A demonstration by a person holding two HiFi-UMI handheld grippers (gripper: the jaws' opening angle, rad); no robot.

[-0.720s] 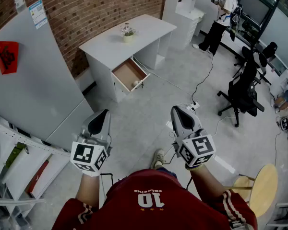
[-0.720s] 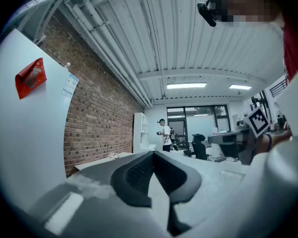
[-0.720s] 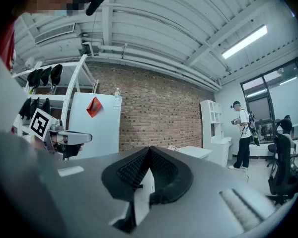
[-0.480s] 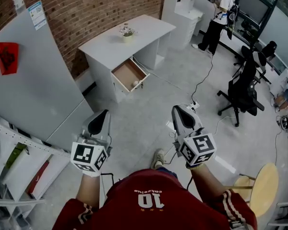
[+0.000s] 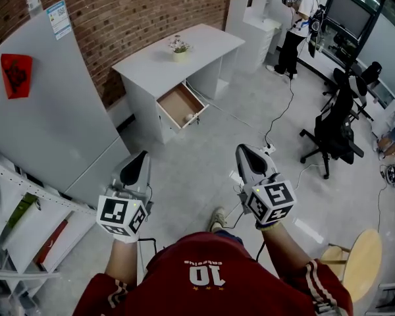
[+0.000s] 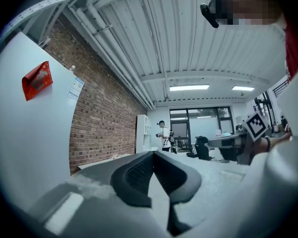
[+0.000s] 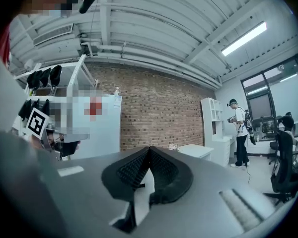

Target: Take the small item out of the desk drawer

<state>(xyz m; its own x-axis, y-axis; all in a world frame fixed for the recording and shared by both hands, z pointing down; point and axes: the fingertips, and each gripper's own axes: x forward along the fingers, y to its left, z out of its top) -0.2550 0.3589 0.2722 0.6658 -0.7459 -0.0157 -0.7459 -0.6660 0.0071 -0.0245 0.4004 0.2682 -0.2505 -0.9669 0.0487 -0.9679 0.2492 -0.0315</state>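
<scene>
A white desk (image 5: 159, 61) stands against the brick wall, well ahead of me. Its wooden drawer (image 5: 178, 105) is pulled open, and a small pale item (image 5: 189, 117) lies near its front right corner. My left gripper (image 5: 133, 167) is held low at the left, jaws shut on nothing, tips touching (image 6: 153, 155). My right gripper (image 5: 250, 159) is held level with it at the right, also shut and empty (image 7: 148, 151). Both are far from the drawer, over bare floor.
A grey cabinet (image 5: 49, 120) with a red packet stands at the left, shelving (image 5: 20, 222) below it. A cable (image 5: 276, 114) runs across the floor. Black office chairs (image 5: 332, 127) stand at the right, a round wooden stool (image 5: 359, 252) near my right. A person (image 5: 296, 18) stands far back.
The desk and drawer have shifted slightly in the head view as I move. Both grippers stay shut and hold the same pose.
</scene>
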